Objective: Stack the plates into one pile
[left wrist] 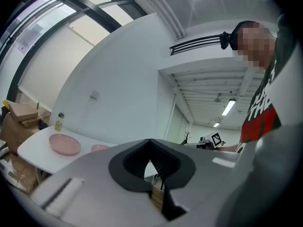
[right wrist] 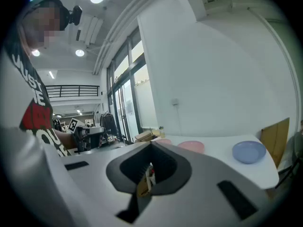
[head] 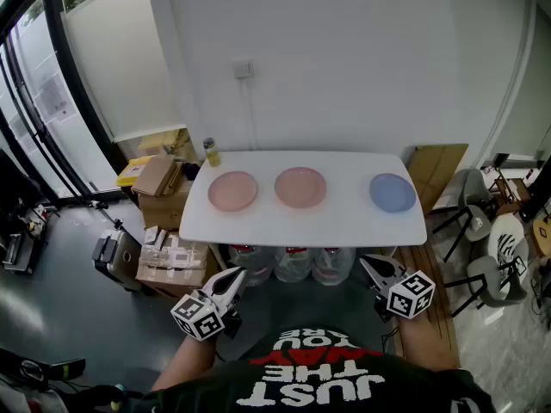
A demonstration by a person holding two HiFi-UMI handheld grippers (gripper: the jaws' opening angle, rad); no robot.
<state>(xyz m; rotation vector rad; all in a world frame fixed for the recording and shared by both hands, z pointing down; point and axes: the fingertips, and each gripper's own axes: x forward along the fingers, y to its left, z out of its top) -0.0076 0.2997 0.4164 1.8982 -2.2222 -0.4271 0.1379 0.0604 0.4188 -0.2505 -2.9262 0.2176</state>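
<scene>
Plates lie in one row across a white table [head: 258, 224], none touching another. The left pink plate [head: 232, 191] is toward the table's left edge, the middle pink plate [head: 300, 187] is at its centre, and the blue plate [head: 393, 192] is toward the right edge, set further off than the two pink ones are from each other. A small bottle [head: 211, 152] stands upright at the far left corner.

Both grippers hang well short of the near edge, close to the person's body. The left gripper [head: 237, 274] has its jaws pressed together with nothing between them. The right gripper [head: 367, 263] also has its jaws closed to a point and holds nothing.

From the left gripper view, that gripper's own body covers most of the middle pink plate, leaving only a sliver, and the blue plate is out of sight. From the right gripper view, the left pink plate is reduced to a thin strip behind the gripper housing.

Under the table, large water bottles [head: 293, 263] show only in part, their tops cut off by the tabletop. Cardboard boxes [head: 164, 188] crowd the floor by the left edge, and their contents are too small to make out.
</scene>
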